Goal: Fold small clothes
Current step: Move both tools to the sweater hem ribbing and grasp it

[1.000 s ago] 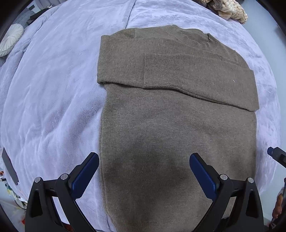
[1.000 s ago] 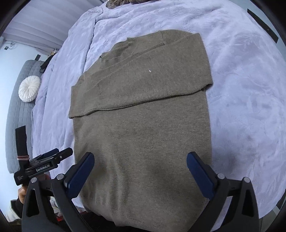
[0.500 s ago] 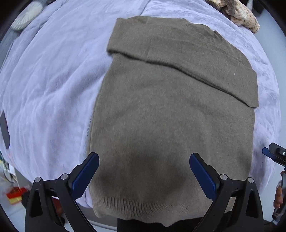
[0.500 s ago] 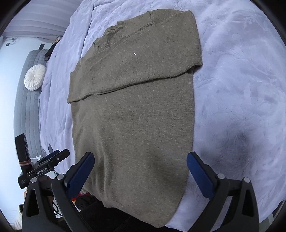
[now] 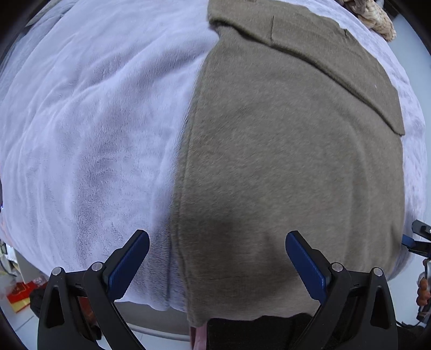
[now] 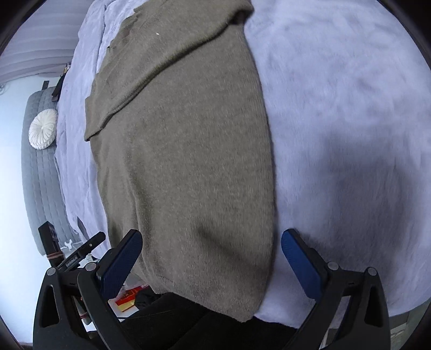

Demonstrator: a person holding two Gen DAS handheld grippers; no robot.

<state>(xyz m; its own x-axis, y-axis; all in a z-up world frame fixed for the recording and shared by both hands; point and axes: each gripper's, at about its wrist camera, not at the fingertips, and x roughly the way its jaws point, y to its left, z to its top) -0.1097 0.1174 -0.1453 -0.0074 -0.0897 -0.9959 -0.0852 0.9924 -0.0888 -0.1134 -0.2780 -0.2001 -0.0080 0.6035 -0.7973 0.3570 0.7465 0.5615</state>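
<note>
A lavender plush blanket (image 5: 89, 129) covers the bed, and the olive-brown knit sweater (image 5: 291, 167) lies flat on it with its sleeves folded across the chest at the far end. The sweater's hem hangs just over the near edge of the blanket in both views. Beyond the sweater's far right corner, a cream cable-knit garment (image 5: 377, 18) sits bunched on the blanket. Left of the sweater, past the blanket's edge, a grey quilted headboard or sofa back (image 6: 40, 172) carries a round white pleated cushion (image 6: 43, 129). Below the sweater's hem, on the floor, lies a red and yellow box (image 6: 128, 297). Nothing lies on top of the sweater or between it and either tool.

The left gripper (image 5: 216, 265) hovers above the sweater's lower left edge, fingers spread wide and holding nothing; its left finger (image 5: 126, 265) sits over bare blanket, its right finger (image 5: 307, 265) over the knit. The right gripper (image 6: 211, 262) hangs over the sweater's lower right corner, likewise spread apart and empty, its right finger (image 6: 300, 263) over the blanket just beside the sweater's side edge. Both point along the sweater toward its collar.
</note>
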